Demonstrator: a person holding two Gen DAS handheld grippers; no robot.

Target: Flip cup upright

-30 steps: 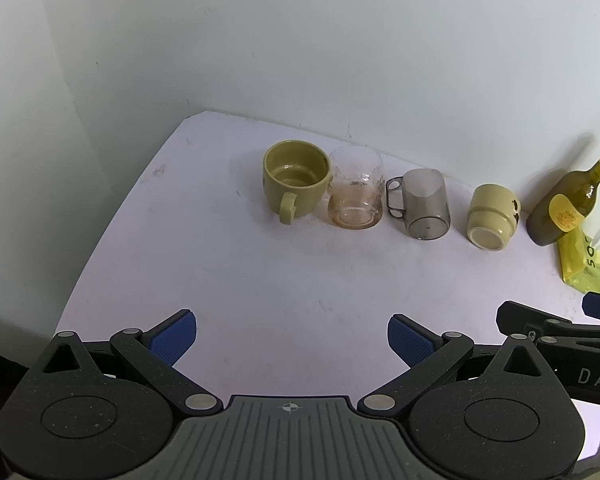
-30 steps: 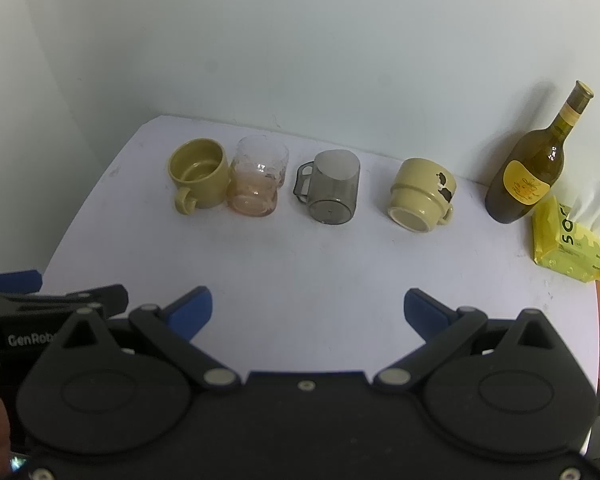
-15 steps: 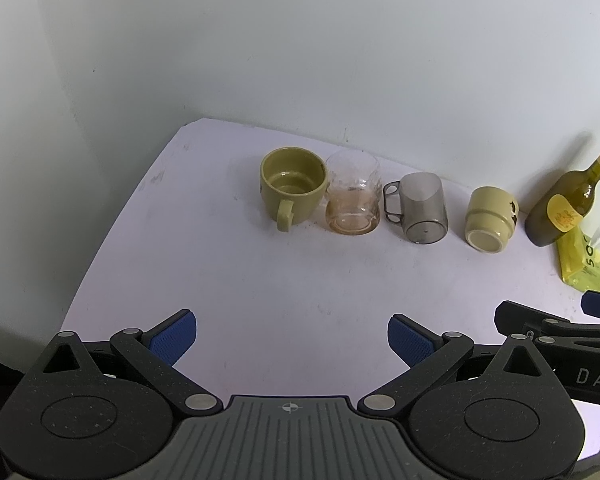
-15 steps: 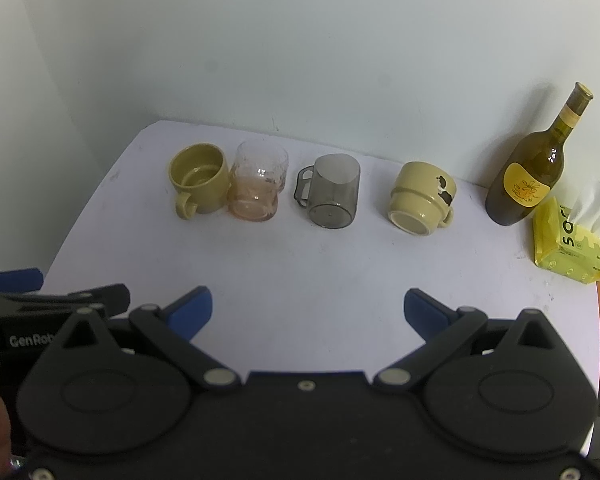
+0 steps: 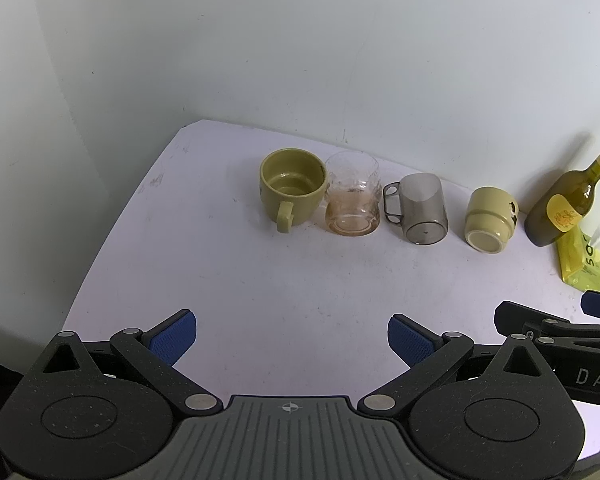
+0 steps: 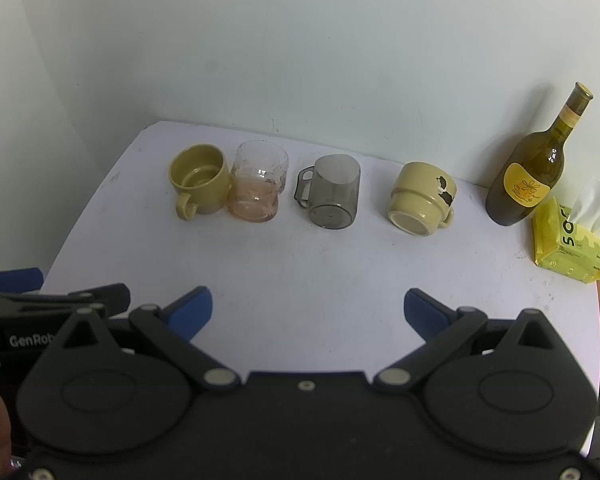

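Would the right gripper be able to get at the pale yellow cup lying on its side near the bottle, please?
Probably yes. The right gripper is open, and only bare white table lies between it and the pale yellow cup. The bottle stands apart on the cup's right, and the grey cup on its left.

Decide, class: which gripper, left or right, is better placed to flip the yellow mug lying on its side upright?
Probably the right gripper: the tipped yellow mug lies ahead, slightly to its right. From the left gripper, the mug sits far right. Both are open and empty.
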